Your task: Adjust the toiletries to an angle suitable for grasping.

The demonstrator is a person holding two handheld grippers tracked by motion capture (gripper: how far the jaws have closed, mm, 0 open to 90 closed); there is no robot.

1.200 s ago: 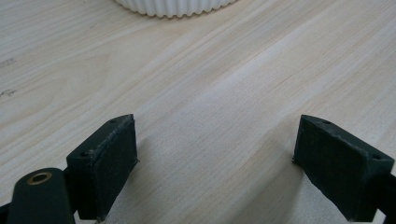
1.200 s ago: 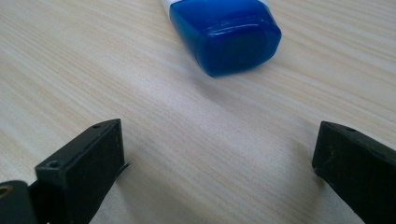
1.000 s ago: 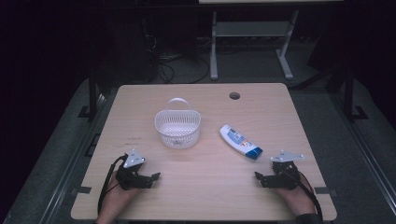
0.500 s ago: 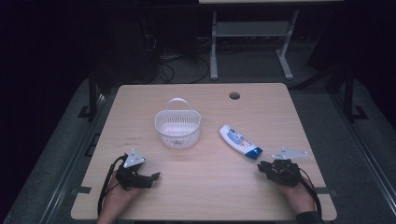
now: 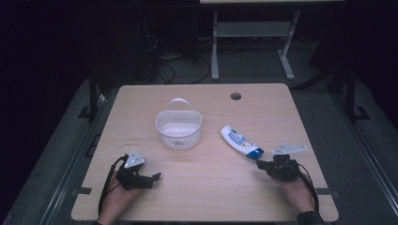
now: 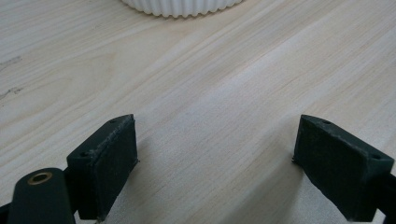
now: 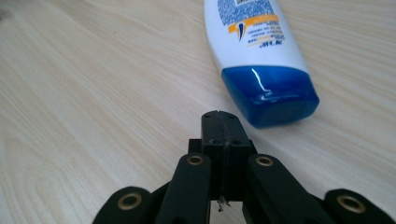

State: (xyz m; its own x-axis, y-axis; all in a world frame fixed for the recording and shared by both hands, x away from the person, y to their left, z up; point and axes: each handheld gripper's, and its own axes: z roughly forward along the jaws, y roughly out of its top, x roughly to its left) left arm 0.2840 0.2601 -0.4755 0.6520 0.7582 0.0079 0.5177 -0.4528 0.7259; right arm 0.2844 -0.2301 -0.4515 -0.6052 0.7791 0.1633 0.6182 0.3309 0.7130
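Note:
A white bottle with a blue cap (image 5: 241, 141) lies flat on the table right of centre, cap toward the near right; the right gripper view shows the same bottle (image 7: 259, 51) up close. My right gripper (image 5: 261, 165) rests just short of the cap, its jaws pressed together on nothing (image 7: 219, 122). A white ribbed basket (image 5: 179, 127) with a hoop handle stands mid-table; its lower rim (image 6: 182, 7) is at the top of the left gripper view. My left gripper (image 5: 156, 178) lies near the front left, open, with bare wood between its jaws (image 6: 215, 158).
The light wooden table (image 5: 206, 187) has a round cable hole (image 5: 235, 96) near its far edge. Beyond it stand a metal desk frame (image 5: 253, 42) and cables on a dark floor. Dark floor borders both sides.
My right gripper has slid left and forward to the bottle's blue cap. The left gripper, basket and bottle stay put.

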